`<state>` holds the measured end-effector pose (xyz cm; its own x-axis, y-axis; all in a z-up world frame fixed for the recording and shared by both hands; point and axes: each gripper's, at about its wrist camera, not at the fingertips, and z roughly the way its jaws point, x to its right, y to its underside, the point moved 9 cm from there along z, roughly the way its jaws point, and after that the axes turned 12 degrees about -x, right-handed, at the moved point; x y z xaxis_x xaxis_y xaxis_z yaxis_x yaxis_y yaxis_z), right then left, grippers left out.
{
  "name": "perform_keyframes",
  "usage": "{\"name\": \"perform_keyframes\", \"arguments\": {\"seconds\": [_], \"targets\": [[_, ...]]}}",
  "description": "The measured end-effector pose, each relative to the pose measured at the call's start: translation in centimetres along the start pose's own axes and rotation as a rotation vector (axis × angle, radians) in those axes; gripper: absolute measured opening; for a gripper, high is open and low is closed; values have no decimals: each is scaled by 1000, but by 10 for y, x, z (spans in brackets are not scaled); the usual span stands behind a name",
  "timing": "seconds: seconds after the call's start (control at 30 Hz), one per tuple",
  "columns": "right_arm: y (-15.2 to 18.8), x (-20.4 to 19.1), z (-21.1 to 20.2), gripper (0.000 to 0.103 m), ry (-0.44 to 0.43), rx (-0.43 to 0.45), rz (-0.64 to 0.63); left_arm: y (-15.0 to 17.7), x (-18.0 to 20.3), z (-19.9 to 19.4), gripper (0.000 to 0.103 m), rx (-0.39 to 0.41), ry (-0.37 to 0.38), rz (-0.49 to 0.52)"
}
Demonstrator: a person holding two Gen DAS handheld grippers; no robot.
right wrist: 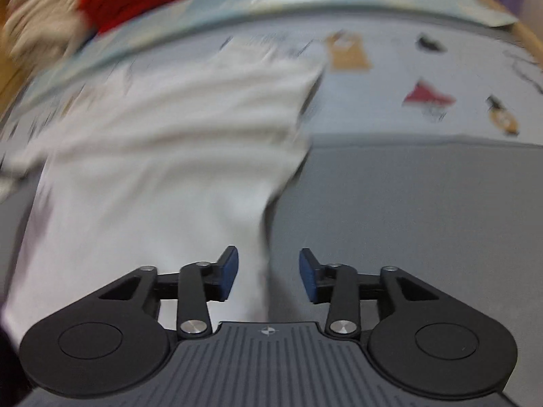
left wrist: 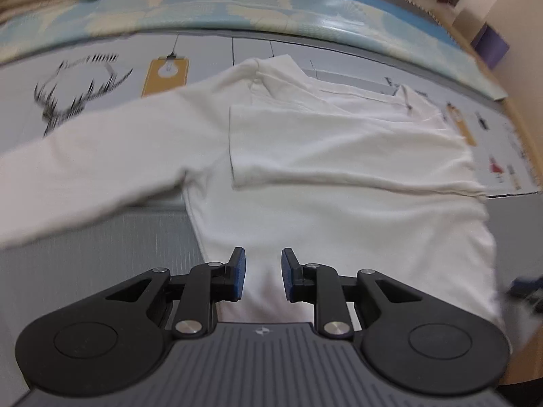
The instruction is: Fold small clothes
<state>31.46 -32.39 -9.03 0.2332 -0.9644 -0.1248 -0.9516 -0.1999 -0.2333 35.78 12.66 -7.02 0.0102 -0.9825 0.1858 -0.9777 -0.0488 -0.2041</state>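
White shirt [left wrist: 339, 156] lies flat on the grey mat [left wrist: 101, 237], beneath the left gripper [left wrist: 263, 273], jaws slightly apart, empty. Right gripper [right wrist: 268, 274] gapes wider (empty, seemingly) over its blurred edge.

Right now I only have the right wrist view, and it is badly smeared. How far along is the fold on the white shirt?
Observer: In the left wrist view, one sleeve already lies folded across the body of the white shirt.
Operator: And the other one?
Observer: The other sleeve lies stretched out flat to the side, not folded in.
Operator: Is the left claw holding anything?
Observer: No. The left claw is open over the shirt's near end, with no cloth pinched between its pads.
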Motion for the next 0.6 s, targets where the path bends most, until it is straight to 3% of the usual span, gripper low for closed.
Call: {"name": "perform_keyframes", "arguments": {"seconds": [0.07,0.27,0.33,0.37,0.47,0.53,0.6], "targets": [[23,-7,6,43,27,-43,-42,16,-2,-13,25,-3,11,-21],[83,-3,23,43,108,-178,35,70,-11,-65,25,49,24,18],[90,-9,22,29,86,-155,36,89,-17,-76,25,53,18,28],[94,-13,20,3,46,-158,40,98,-20,-77,25,45,12,30],[113,-29,19,4,-3,-201,-23,122,-29,-71,25,-3,-12,41],[121,-31,18,4,48,-219,-70,131,-28,-65,27,-24,-11,68],[118,-28,14,6,50,-210,-26,138,-27,-55,35,-57,-9,94]]}}
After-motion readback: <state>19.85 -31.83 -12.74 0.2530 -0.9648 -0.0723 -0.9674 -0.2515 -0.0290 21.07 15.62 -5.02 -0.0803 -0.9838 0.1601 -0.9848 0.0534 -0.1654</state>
